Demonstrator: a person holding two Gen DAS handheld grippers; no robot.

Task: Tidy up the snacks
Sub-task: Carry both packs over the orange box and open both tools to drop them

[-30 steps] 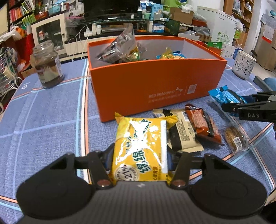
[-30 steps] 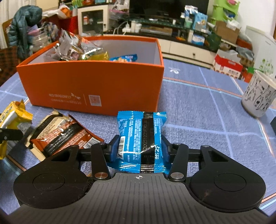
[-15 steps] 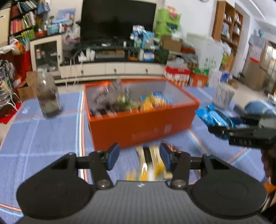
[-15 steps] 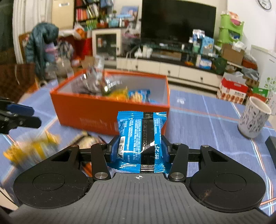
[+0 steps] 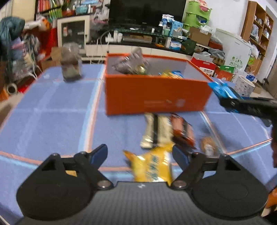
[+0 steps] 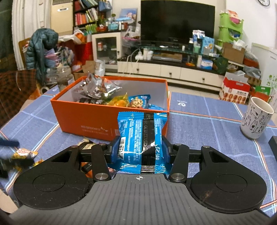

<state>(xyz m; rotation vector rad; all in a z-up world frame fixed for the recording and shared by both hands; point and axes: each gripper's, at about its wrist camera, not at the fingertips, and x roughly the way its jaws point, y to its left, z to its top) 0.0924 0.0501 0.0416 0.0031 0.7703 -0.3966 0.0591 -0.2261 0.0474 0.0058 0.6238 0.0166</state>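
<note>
The right gripper (image 6: 140, 148) was clamped on a blue packet (image 6: 142, 138), held upright in front of the orange box (image 6: 97, 121). The left gripper (image 5: 139, 154) was spread wide, with nothing held; a blurred yellow packet (image 5: 152, 166) was seen below, between its fingers. Further wrapped snacks (image 5: 166, 129) were laid on the blue tablecloth (image 5: 52, 107), just before the box.

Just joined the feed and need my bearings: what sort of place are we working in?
Most likely a home living room: a big TV on a low media console, a crowded bookshelf, and household clutter behind the table.
</note>
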